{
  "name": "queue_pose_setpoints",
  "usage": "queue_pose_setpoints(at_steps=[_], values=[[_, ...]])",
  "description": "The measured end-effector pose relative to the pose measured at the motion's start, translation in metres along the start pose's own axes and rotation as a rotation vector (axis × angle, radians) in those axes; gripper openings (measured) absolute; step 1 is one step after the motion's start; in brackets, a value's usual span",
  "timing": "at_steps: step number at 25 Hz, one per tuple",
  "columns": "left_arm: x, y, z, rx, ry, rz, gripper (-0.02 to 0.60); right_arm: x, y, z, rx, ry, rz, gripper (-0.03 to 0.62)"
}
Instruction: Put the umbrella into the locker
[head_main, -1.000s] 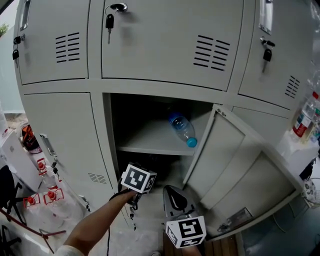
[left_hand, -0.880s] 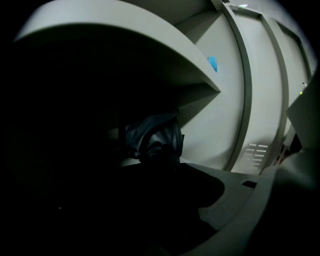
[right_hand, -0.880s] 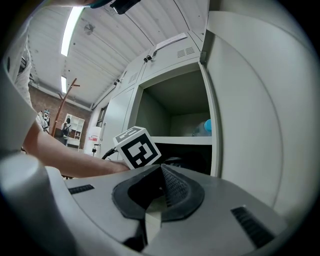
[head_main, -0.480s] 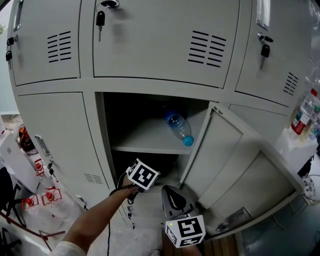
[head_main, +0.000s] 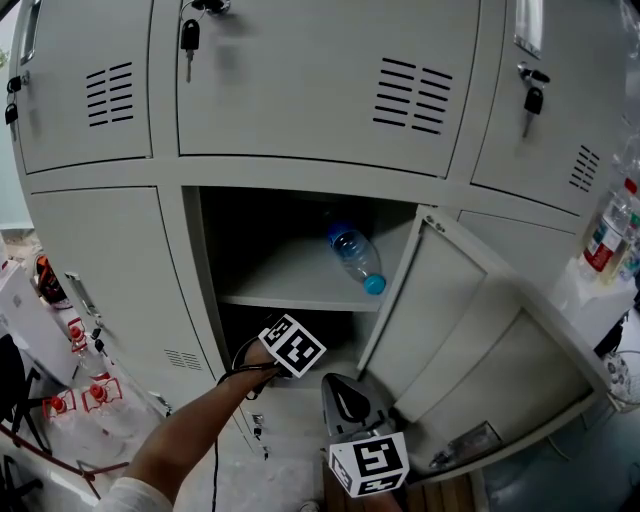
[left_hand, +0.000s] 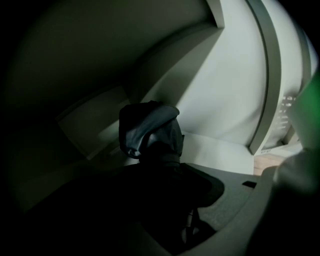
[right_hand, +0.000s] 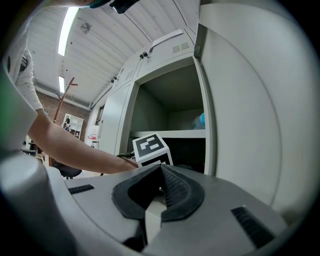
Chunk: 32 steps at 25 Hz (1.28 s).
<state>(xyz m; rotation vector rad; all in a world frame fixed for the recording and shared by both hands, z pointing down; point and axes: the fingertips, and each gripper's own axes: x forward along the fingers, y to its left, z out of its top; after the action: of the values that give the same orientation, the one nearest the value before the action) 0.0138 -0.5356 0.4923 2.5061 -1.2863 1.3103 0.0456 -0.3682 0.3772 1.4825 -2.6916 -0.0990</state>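
The locker (head_main: 300, 170) stands with its lower middle door (head_main: 440, 320) swung open to the right. My left gripper reaches into the dark compartment under the shelf (head_main: 290, 288); in the head view only its marker cube (head_main: 293, 346) and the person's arm show. In the left gripper view the left gripper (left_hand: 156, 167) is shut on a dark folded umbrella (left_hand: 149, 131), which sticks out ahead over the compartment's pale floor (left_hand: 220, 150). My right gripper (head_main: 343, 398) hangs in front of the open door, shut and holding nothing, its pads (right_hand: 172, 187) pressed together.
A clear bottle with a blue cap (head_main: 355, 256) lies on the shelf above the umbrella. Keys (head_main: 188, 38) hang in the upper doors. Bottles (head_main: 603, 240) stand on a white surface at the right. Red-capped bottles (head_main: 75, 395) and clutter lie on the floor at the left.
The left gripper has sunk and pushed deeper into the lower compartment, its marker cube rolling as it went. The right gripper has stayed in place.
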Motion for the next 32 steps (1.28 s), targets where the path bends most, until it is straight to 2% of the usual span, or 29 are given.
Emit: queue_pose_setpoints(at_steps=[6, 14, 17, 19, 25, 32], values=[[0.01, 0.001, -0.008, 0.083, 0.055, 0.021, 0.238, 0.002, -0.001, -0.004, 0.007, 0.01, 0.002, 0.003], [0.013, 0.0, -0.01, 0.114, 0.078, 0.005, 0.257, 0.002, 0.003, -0.007, 0.005, 0.012, 0.018, 0.003], [0.011, 0.0, -0.01, 0.125, 0.063, 0.011, 0.273, 0.0, 0.003, -0.008, 0.008, 0.02, 0.01, 0.003], [0.01, -0.001, -0.007, 0.13, 0.043, 0.014, 0.33, -0.001, 0.003, -0.009, 0.009, 0.022, 0.009, 0.003], [0.003, -0.003, -0.005, 0.099, 0.009, -0.011, 0.356, 0.0, 0.006, -0.01, 0.013, 0.022, 0.022, 0.003], [-0.016, -0.002, 0.001, 0.106, -0.056, 0.02, 0.356, 0.003, 0.01, -0.008, 0.022, 0.012, 0.032, 0.003]])
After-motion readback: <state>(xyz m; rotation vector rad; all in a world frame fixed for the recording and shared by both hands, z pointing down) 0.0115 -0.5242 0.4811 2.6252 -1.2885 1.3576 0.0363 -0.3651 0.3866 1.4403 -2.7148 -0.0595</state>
